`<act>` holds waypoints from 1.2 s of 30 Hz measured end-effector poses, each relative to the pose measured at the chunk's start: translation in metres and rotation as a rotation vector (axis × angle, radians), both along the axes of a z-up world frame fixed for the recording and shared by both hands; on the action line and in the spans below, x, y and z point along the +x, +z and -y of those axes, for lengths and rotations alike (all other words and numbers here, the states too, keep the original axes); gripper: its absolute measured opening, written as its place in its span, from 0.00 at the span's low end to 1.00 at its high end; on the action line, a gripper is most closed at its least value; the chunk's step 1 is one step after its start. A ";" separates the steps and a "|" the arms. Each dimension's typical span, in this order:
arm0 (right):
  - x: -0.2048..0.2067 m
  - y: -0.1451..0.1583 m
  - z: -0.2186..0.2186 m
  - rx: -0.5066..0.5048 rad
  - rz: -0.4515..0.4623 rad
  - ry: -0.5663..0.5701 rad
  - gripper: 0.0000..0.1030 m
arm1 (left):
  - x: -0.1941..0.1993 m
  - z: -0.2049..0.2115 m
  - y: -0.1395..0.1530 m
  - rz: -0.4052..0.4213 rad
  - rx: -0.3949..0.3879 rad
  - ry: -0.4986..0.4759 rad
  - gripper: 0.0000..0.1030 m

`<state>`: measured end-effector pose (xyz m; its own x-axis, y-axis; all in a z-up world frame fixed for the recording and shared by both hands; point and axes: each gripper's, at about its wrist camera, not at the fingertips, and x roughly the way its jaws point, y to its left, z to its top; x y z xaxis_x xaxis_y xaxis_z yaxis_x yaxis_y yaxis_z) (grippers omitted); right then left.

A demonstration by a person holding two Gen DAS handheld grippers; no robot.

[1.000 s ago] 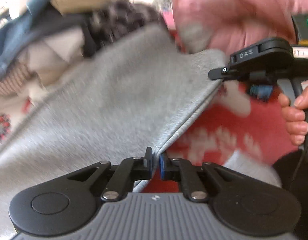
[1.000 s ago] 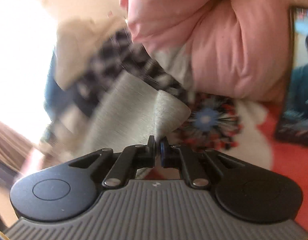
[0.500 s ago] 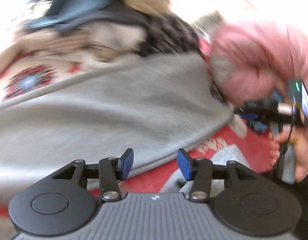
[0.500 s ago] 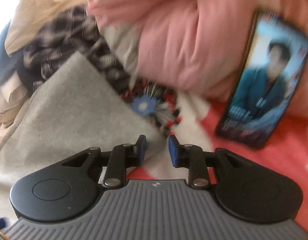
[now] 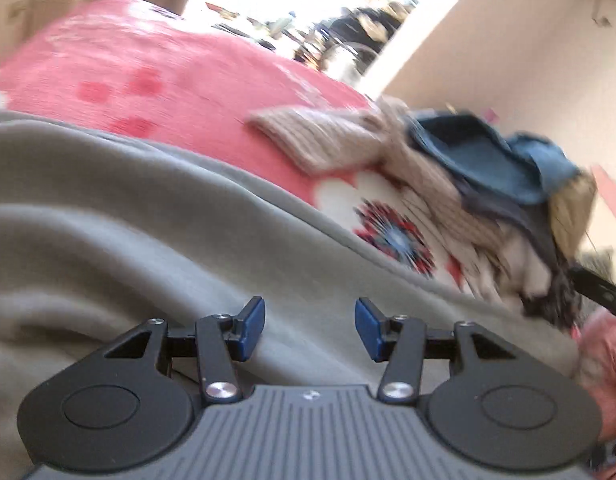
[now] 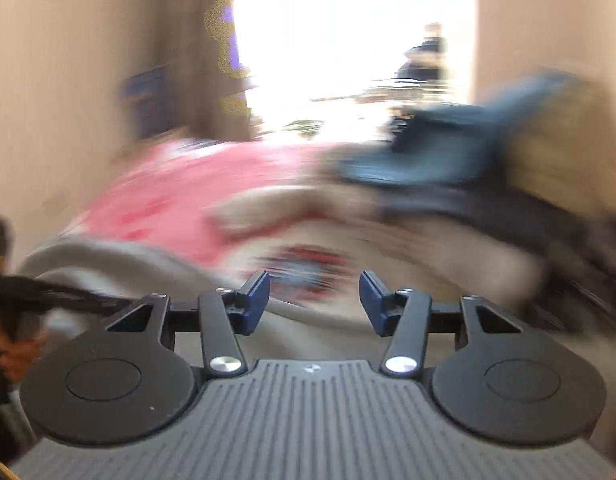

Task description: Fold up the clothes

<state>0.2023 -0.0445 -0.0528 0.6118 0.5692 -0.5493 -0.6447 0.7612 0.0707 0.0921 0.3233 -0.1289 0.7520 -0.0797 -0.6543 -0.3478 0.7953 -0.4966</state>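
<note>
Left hand-held gripper (image 5: 309, 326): released, blue pads (image 5: 252, 322) apart, nothing between them. Positioned over grey garment (image 5: 128, 248), which lies spread on the bed's red patterned cover (image 5: 148, 68), filling the near left. Right hand-held gripper (image 6: 313, 302): released, jaws just opened wider, nothing clamped; view heavily blurred. Grey garment's edge (image 6: 100, 260) at near left there. Pile of unfolded clothes (image 5: 487, 184) at far right, blue denim piece on top, knitted beige piece beside it.
</note>
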 end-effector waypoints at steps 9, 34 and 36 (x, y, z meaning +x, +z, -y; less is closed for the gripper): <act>0.066 -0.031 -0.239 -0.084 -0.235 0.496 0.50 | -0.053 -0.096 0.001 0.001 0.020 0.547 0.49; -0.066 -0.074 -0.540 -0.303 -0.184 1.042 0.10 | -0.089 -0.144 -0.020 -0.082 -0.114 0.868 0.27; -0.078 -0.052 -0.537 -0.261 -0.067 1.059 0.09 | -0.090 -0.146 -0.019 -0.082 -0.108 0.880 0.27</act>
<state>0.1245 0.4921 -0.1047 -0.1550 0.6504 -0.7437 -0.9824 -0.1806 0.0468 0.0018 0.4697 -0.1480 0.5214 0.4403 -0.7309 -0.8482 0.1737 -0.5004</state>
